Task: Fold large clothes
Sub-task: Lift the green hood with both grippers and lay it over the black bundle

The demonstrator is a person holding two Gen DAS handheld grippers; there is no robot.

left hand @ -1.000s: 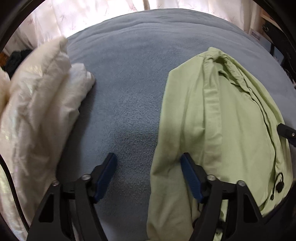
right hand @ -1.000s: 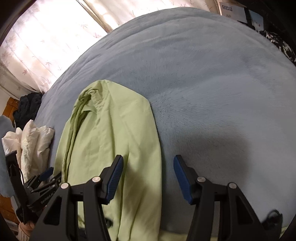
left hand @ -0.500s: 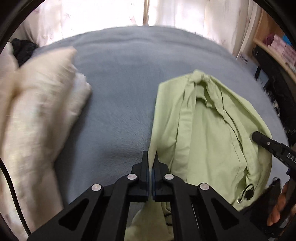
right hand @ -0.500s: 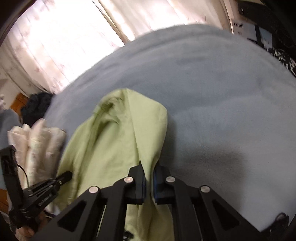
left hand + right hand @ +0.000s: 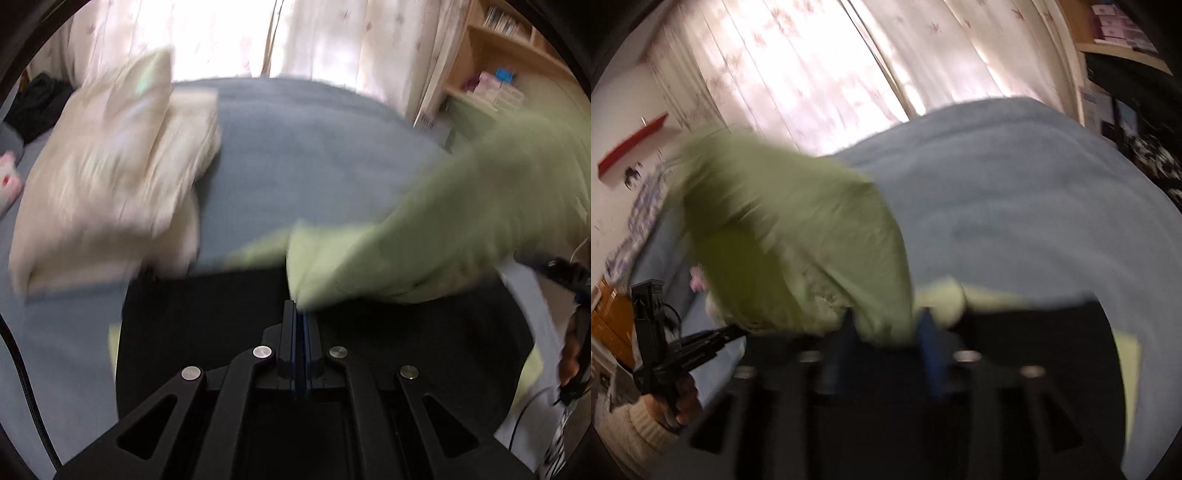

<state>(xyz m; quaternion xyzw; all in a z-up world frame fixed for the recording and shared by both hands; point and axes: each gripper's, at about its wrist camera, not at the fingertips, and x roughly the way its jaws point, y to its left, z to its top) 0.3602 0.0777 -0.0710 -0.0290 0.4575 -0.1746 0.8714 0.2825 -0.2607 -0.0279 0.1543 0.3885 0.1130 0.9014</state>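
Note:
A light green garment [image 5: 461, 221] hangs lifted above the blue-grey bed [image 5: 295, 147], blurred by motion. My left gripper [image 5: 301, 314] is shut on one edge of it. In the right wrist view the garment [image 5: 798, 240] drapes from between the blue pads [image 5: 929, 343] of my right gripper [image 5: 886, 332], whose jaws stand partly apart with cloth between them. The left gripper and the hand holding it show at the lower left of the right wrist view [image 5: 676, 354].
A cream pillow and folded bedding [image 5: 110, 177] lie at the left of the bed. Curtains [image 5: 820, 74] hang behind it. A wooden shelf [image 5: 498, 74] stands at the right. Something black lies below both grippers [image 5: 221, 314].
Both grippers closed on the garment's near edge and have lifted it off the bed. The views have tilted up toward the curtains.

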